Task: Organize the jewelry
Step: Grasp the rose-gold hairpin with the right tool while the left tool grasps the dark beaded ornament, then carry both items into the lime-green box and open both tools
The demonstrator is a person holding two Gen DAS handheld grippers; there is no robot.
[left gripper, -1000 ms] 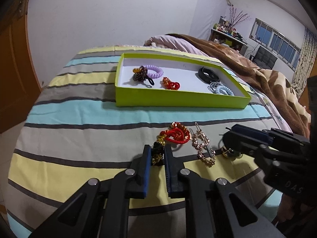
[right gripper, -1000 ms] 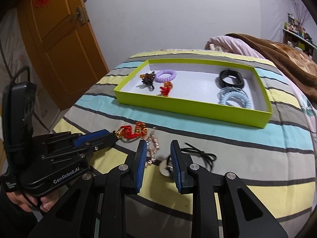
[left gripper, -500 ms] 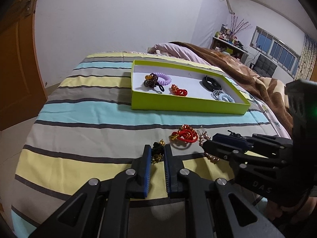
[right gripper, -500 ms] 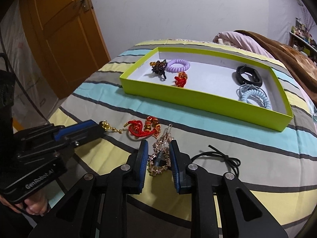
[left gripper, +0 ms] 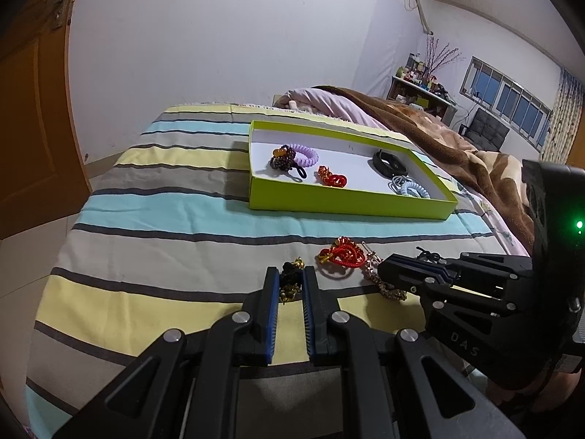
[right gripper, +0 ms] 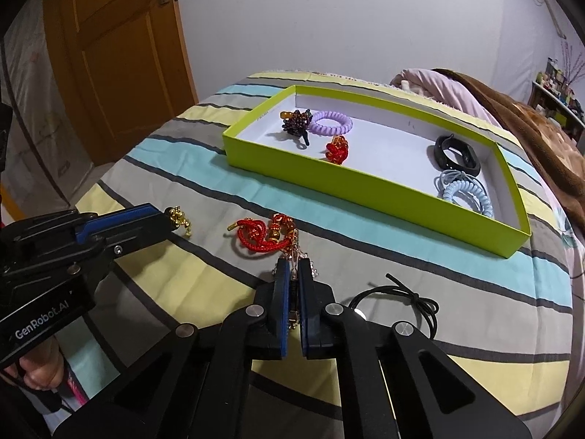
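Right wrist view, "GenRobot.AI" on left tongs [right gripper: 172, 219]

The striped bedspread [right gripper: 365, 267] is matt woven cloth, and the green tray [right gripper: 365, 190] looks like smooth card (white inside). The red knot charm [right gripper: 259, 236] is braided cord with glossy gold beads; the door [right gripper: 120, 55] is varnished wood.

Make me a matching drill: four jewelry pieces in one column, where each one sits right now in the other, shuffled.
1. purple coil tie
2. red knot charm
3. gold-and-black piece
4. gold chain clip

A. between the left gripper fingers
B. in the green box
C. between the right gripper fingers
D. loose on the bedspread

Pairs: 1-B, 2-D, 3-A, 4-C
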